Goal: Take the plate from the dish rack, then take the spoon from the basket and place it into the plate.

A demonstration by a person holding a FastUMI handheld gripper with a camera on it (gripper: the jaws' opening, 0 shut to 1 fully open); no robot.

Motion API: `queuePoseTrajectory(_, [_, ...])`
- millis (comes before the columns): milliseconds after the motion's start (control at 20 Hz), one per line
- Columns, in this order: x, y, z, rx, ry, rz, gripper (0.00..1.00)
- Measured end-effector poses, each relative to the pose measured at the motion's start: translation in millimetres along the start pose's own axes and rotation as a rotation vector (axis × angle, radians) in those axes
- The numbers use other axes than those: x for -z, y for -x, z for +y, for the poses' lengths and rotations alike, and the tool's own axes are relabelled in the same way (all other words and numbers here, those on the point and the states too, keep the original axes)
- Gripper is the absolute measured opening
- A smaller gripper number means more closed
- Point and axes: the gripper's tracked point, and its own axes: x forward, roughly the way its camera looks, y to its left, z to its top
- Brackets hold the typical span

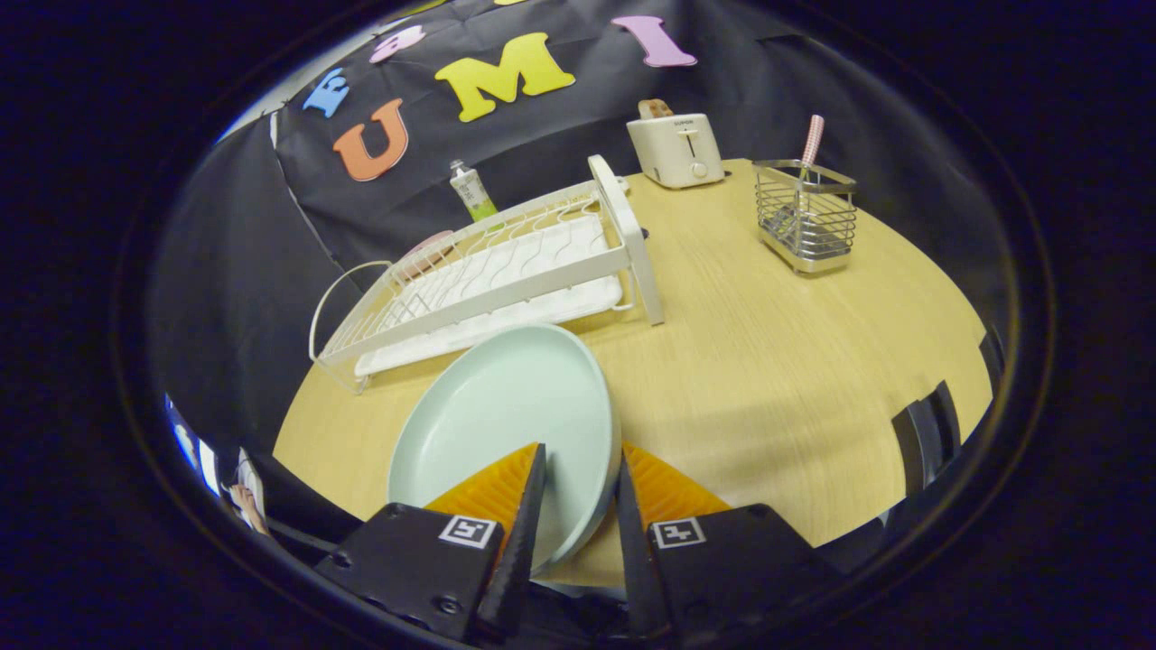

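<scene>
Claw (578,469) is closed down narrow on the near rim of the plate (506,406), one finger inside the dish and one outside, both looking pressed to the rim, so I read it as gripped. Plate is pale green, already out of the dish rack (506,271), tilted, sitting just in front of the rack over the counter (768,361); can't tell whether its far edge touches the wood or it's fully carried. Rack looks free of plates on the near side; something pinkish sits at its far end, too small to identify. So step one is about done: plate out, not yet clearly set flat. Left to do: lay the plate down on open counter, release, then go for the spoon (813,140). Its striped pink handle stands up out of the wire basket (806,217), well beyond the fingers to the right, near the toaster (677,149). Spoon looks untouched. A tube (471,191) stands behind the rack, not relevant. Call it roughly a third through, judging by layout.
</scene>
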Motion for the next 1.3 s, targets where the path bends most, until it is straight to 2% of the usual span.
queuePoseTrajectory(100, [-10, 5, -4, 0.009, 0.030, -0.042, 0.48])
queuePoseTrajectory(200, [-29, 15, -12, 0.028, 0.075, -0.130, 0.52])
queuePoseTrajectory(300, [-49, 27, -26, 0.073, 0.108, -0.226, 0.64])
queuePoseTrajectory(350, [-60, 34, -34, 0.102, 0.132, -0.267, 0.75])
queuePoseTrajectory(450, [-85, 49, -45, 0.108, 0.157, -0.358, 0.93])
queuePoseTrajectory(550, [-114, 61, -70, 0.147, 0.171, -0.427, 1.00])
queuePoseTrajectory(850, [-194, 67, -141, 0.195, 0.109, -0.533, 1.00])
queuePoseTrajectory(1000, [-230, 50, -183, 0.314, 0.212, -0.571, 1.00])
queuePoseTrajectory(1050, [-238, 42, -190, 0.323, 0.219, -0.568, 1.00])
queuePoseTrajectory(1300, [-271, 4, -217, 0.256, 0.154, -0.498, 1.00])
